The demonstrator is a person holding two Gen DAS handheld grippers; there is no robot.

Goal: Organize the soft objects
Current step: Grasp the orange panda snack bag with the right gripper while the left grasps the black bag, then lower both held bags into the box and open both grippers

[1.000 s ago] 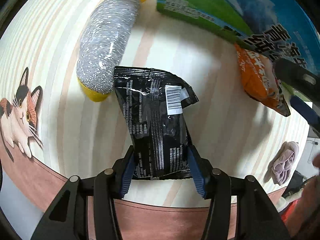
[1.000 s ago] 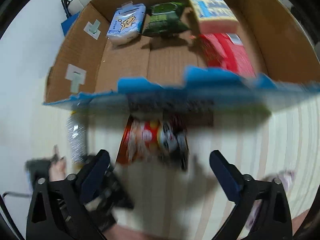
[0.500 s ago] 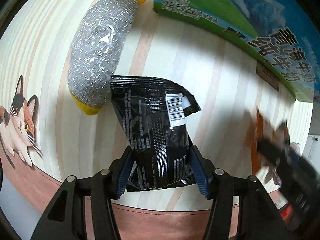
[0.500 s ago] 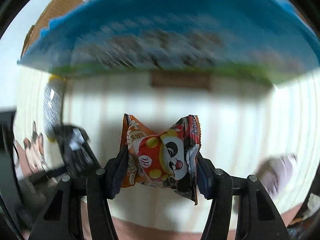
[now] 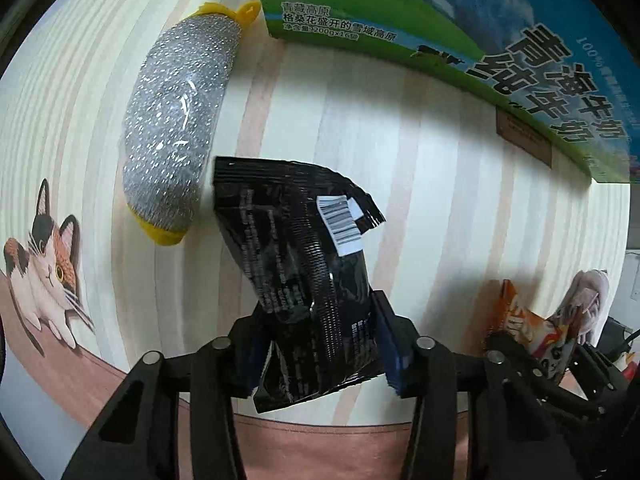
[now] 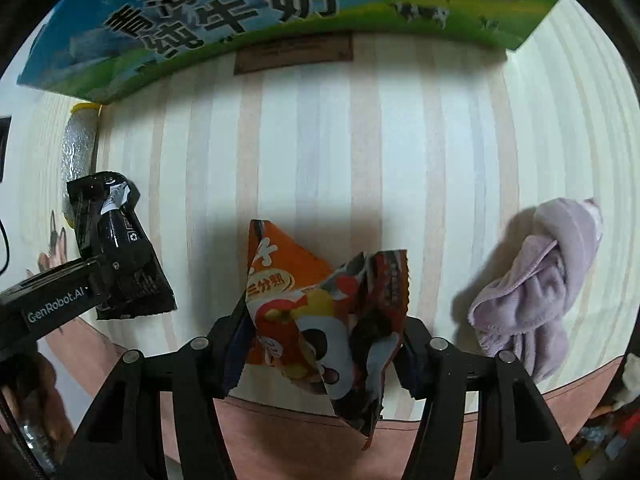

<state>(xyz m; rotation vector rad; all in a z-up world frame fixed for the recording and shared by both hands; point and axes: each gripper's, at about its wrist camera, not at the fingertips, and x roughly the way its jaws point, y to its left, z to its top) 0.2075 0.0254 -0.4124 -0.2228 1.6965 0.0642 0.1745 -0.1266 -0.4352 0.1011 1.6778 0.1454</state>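
My left gripper (image 5: 316,340) is shut on a black snack packet (image 5: 304,264) with a white barcode label and holds it off the striped table. The packet also shows in the right wrist view (image 6: 116,248). My right gripper (image 6: 320,340) is shut on an orange snack bag (image 6: 316,316) with a panda print, lifted near the table's front edge. That bag shows at the lower right of the left wrist view (image 5: 528,328). A silver scrub sponge (image 5: 176,132) with yellow ends lies left of the black packet. A lilac cloth (image 6: 540,276) lies bunched at the right.
A large cardboard box (image 5: 460,28) with blue and green print stands along the back of the table; it also shows in the right wrist view (image 6: 240,12). The table mat (image 5: 420,184) has pale stripes, a cat picture (image 5: 44,264) at the left and a brown front border.
My right gripper closed on the orange bag, lifted it and pulled back from the box toward the front edge. My left gripper lifted the black packet a little.
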